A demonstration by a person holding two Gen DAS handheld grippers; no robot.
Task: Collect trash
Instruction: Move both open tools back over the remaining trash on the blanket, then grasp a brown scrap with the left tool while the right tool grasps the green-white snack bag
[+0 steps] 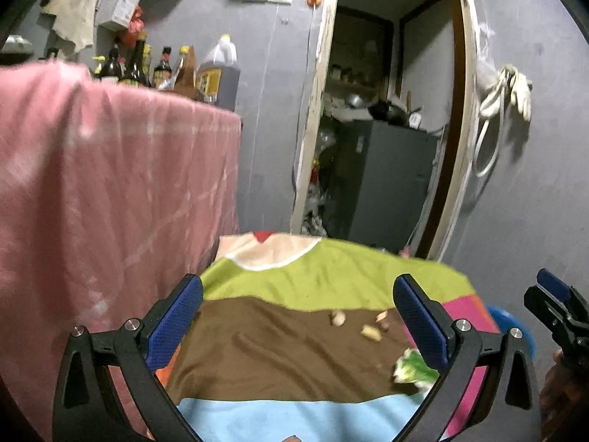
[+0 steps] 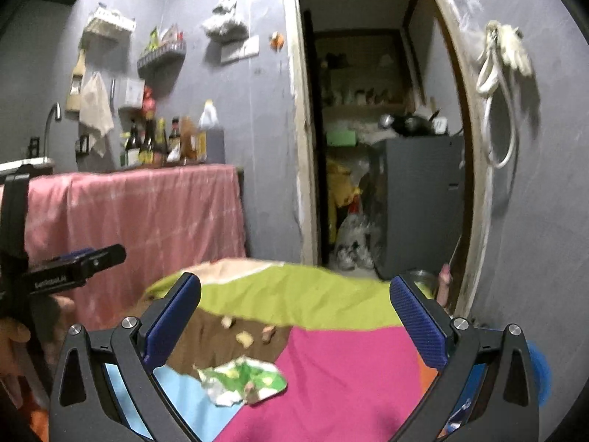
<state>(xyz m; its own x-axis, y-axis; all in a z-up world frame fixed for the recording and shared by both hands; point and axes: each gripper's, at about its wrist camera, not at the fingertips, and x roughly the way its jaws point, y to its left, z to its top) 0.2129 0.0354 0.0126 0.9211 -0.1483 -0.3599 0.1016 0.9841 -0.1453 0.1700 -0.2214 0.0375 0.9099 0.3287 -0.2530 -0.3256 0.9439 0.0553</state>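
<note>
A crumpled green and white wrapper [image 2: 243, 381] lies on a small table under a cloth of coloured patches [image 2: 342, 364]; in the left wrist view the wrapper [image 1: 410, 366] shows by the right finger. Several small tan scraps [image 2: 244, 339] lie beyond it on the brown patch, also seen as scraps [image 1: 370, 331] in the left wrist view. My left gripper [image 1: 298, 320] hovers open over the brown patch, nothing between its blue pads. My right gripper [image 2: 294, 324] is open above the cloth, the wrapper below and between its fingers, untouched. Each gripper shows at the other view's edge.
A counter draped in pink cloth [image 1: 110, 169] with several bottles [image 1: 147, 66] stands left of the table. Behind is a grey wall and an open doorway [image 1: 386, 110] with a dark cabinet [image 1: 390, 176]. A blue object [image 1: 508, 324] sits past the table's right edge.
</note>
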